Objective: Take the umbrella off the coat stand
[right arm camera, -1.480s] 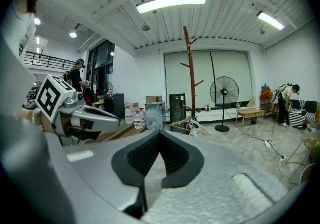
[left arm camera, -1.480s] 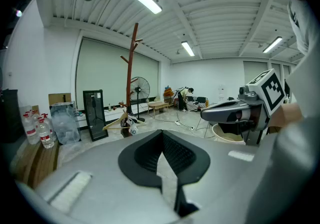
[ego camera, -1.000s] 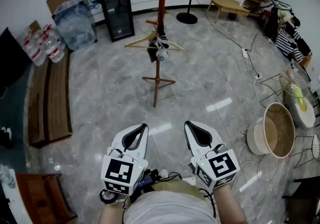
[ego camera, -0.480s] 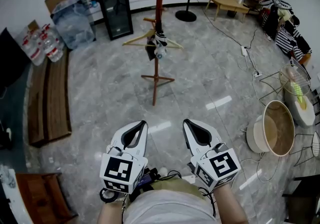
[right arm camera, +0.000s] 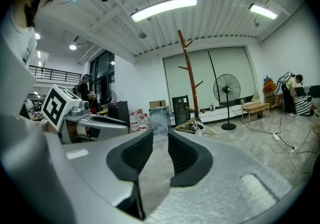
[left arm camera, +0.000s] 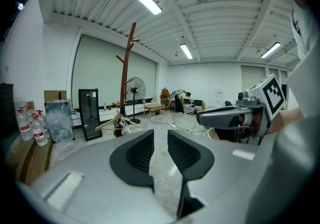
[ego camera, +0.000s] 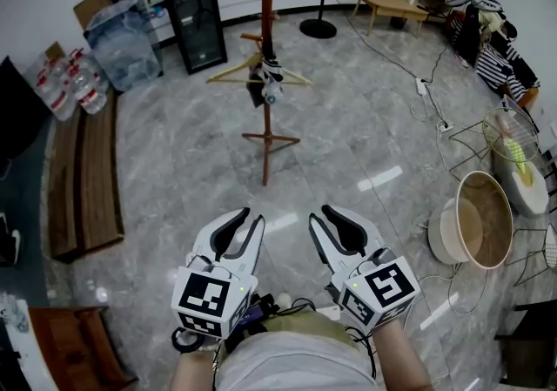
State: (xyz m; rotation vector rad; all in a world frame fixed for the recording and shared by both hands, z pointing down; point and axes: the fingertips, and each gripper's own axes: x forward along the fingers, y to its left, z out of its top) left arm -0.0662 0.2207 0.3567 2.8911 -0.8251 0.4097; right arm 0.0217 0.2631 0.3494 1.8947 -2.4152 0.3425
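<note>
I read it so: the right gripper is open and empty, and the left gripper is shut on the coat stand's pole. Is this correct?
No: the left gripper is open and empty too. The left gripper view shows only floor between its jaws; the coat stand stands apart, across the room.

Tall red-brown wooden coat stand [ego camera: 267, 23] upright at 12 o'clock in head view, legs on the floor. Dark folded umbrella [ego camera: 260, 88] hangs low on the pole, on its 9 o'clock side.
</note>
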